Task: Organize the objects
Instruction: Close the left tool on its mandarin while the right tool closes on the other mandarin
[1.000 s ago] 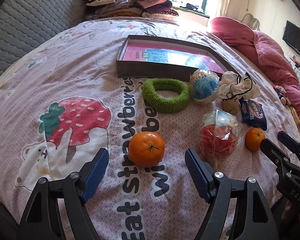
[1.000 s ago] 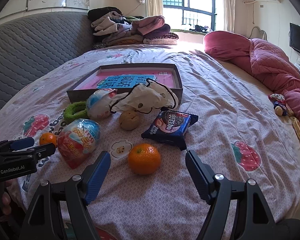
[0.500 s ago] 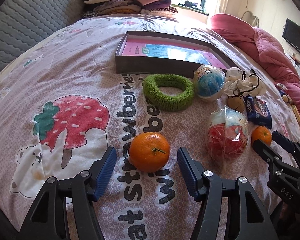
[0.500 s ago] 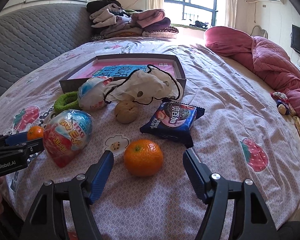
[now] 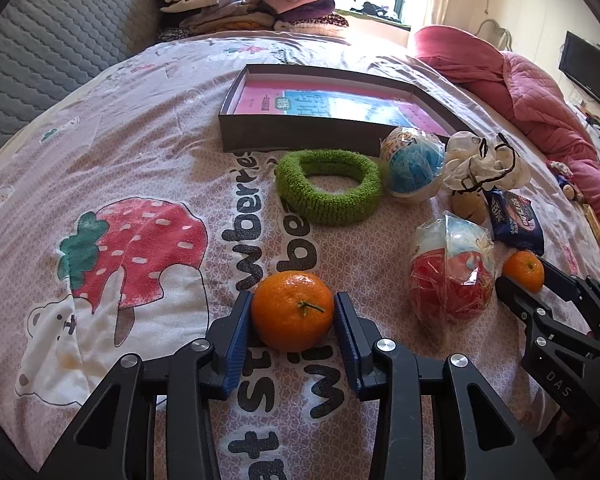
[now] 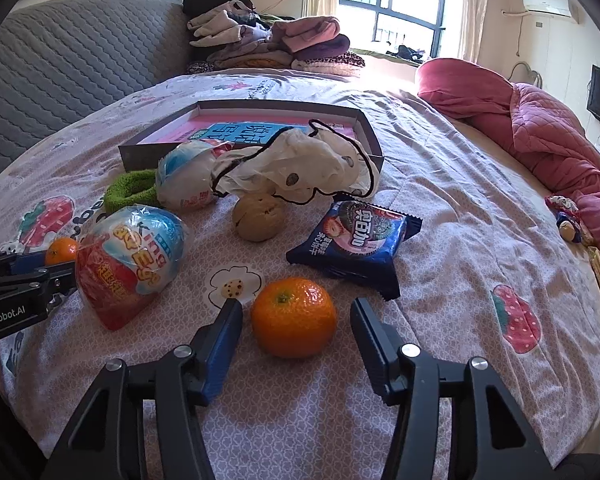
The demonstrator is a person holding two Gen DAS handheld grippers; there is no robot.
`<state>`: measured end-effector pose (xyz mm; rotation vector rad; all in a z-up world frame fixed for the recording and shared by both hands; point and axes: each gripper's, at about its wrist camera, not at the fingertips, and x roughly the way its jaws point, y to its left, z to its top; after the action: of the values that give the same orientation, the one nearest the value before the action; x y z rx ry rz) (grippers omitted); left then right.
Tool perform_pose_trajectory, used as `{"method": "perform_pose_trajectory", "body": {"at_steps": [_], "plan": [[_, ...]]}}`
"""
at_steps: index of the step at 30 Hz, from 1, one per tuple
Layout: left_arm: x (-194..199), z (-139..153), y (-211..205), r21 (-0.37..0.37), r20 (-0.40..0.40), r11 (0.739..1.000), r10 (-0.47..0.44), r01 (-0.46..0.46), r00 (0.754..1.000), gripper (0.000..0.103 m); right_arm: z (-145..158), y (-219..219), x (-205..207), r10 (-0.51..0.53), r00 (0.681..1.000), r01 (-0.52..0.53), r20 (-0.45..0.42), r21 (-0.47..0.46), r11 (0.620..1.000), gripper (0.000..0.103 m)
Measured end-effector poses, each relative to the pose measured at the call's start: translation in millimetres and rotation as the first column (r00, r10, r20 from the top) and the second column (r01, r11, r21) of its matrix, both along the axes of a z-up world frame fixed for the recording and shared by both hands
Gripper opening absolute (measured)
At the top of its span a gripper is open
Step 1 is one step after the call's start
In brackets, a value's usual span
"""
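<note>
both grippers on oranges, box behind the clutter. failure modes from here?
1. The left gripper pinches its orange by the round sides, so it may squash or roll out on lifting.
2. The right gripper is open around the other orange with gaps both sides; closing off-centre could nudge it away on the soft bedsheet.
3. The red-and-blue wrapped egg lies between the grippers and could get knocked.

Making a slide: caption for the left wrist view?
Left gripper clamps a tangerine on the strawberry-print bedsheet, box beyond.

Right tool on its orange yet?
Apart. The right wrist view shows bedsheet on both sides between the open right tool fingers and the orange.
</note>
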<state>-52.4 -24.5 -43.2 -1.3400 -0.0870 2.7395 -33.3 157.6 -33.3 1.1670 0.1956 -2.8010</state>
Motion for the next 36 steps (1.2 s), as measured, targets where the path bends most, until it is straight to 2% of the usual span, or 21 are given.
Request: {"method": "perform_pose_trajectory", "body": {"at_steps": [6,18,26,36], "plan": [[1.1,1.3,-3.0,0.015,-0.005,1.0,-0.006,0.007,1.0,0.04,-3.6,-2.6,-0.5,0.013,1.0,-0.013,0.002,0.017,1.0,0.042],[9.7,10.7,-3.1,0.004,-0.044,1.0,-0.016,0.017,0.999,0.039,1.5,3.3,2.4,0.012,1.0,-0.012,-0.01,-0.006,1.0,0.042],[17.0,19.3,1.3,-0.004,-0.07,1.0,-0.027,0.027,0.997,0.039,9.7,11.9,5.7,0.003,1.0,-0.005,-0.024,-0.063,0.998,0.042],[19.4,27.9,6.2,-0.006,-0.094,0.999,-0.039,0.039,0.995,0.039,21.6,12.3,9.3,0.01,0.997,-0.016,-0.071,-0.093,0.996,0.042]]}}
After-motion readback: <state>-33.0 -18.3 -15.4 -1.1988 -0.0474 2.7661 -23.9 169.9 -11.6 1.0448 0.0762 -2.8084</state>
